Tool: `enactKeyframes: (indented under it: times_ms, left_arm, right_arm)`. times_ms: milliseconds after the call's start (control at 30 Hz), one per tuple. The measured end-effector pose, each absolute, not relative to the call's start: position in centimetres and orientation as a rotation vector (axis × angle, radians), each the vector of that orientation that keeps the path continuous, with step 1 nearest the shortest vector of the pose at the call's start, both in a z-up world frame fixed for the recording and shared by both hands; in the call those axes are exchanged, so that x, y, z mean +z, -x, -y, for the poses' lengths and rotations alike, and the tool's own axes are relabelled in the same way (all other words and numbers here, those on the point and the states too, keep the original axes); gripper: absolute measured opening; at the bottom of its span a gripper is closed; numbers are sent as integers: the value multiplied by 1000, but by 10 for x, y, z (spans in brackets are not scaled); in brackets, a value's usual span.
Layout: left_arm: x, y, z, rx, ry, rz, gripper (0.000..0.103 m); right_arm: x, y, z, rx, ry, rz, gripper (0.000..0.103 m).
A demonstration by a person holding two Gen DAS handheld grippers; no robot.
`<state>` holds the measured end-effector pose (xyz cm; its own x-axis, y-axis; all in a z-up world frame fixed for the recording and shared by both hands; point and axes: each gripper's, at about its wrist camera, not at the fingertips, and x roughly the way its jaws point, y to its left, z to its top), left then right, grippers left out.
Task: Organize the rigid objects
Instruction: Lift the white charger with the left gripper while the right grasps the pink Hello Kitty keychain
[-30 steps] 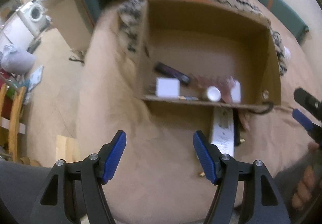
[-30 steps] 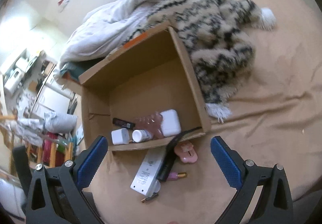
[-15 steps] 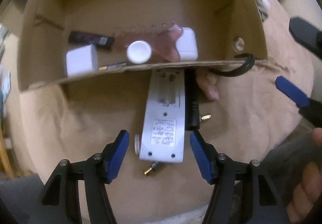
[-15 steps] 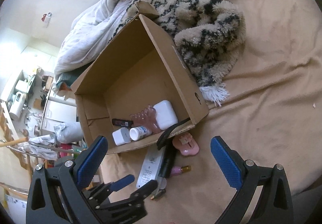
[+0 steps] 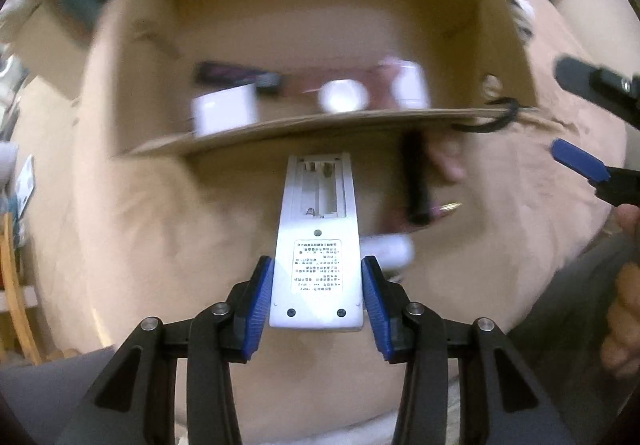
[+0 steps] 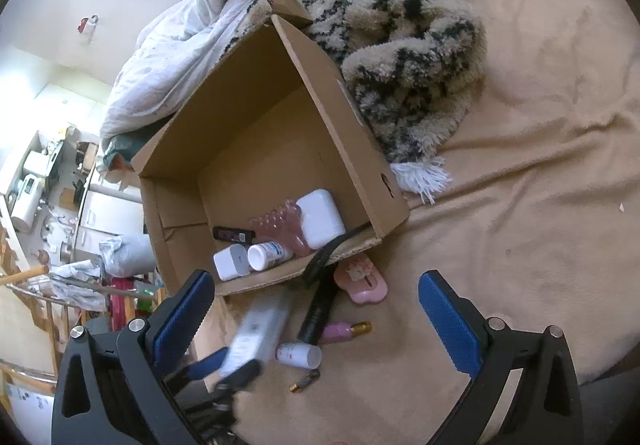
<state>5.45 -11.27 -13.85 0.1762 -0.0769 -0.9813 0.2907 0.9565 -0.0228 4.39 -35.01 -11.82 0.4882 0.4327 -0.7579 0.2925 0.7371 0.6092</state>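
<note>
- My left fingers point(image 5: 262, 293) are closing on the near end of the remote point(image 5: 318, 257), its long axis pointing at the box point(image 5: 280, 125).
- Right fingers point(image 6: 448, 321) gape, holding nothing, well off it.

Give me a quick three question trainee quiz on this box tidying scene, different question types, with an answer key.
1. True or false: the white remote lies back side up, its battery bay uncovered.
2. Multiple choice: the pink clip is A) inside the cardboard box, B) on the blanket just outside it, C) held in the right hand-held gripper.
3. Fill in: the left hand-held gripper is closing on the ____.

Key: 1 true. 2 B. 3 white remote.
</note>
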Motion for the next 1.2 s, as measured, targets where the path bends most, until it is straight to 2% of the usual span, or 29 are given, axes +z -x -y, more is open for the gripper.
enactKeyframes:
  times_ms: [233, 500, 600, 633, 700, 1200]
  left_arm:
    - [-162, -66, 66, -124, -76, -1457, 40]
    - [-182, -87, 70, -86, -63, -1500, 41]
    - [-182, -100, 81, -77, -109, -1453, 42]
    - [-183, -102, 83, -76, -124, -1446, 42]
    - [-190, -104, 84, -66, -114, -1460, 42]
    - [-213, -131, 81, -57, -86, -1461, 40]
  right_arm:
    - [-132, -48, 343, 109, -768, -1165, 103]
    - [-147, -54, 318, 87, -508, -1303, 103]
    - [-164, -66, 306, 52, -333, -1386, 74]
    - [-170, -69, 303, 45, -296, -1409, 67]
    - [-181, -77, 299, 54, -266, -1445, 64]
    - [-199, -98, 252, 75, -30, -1416, 64]
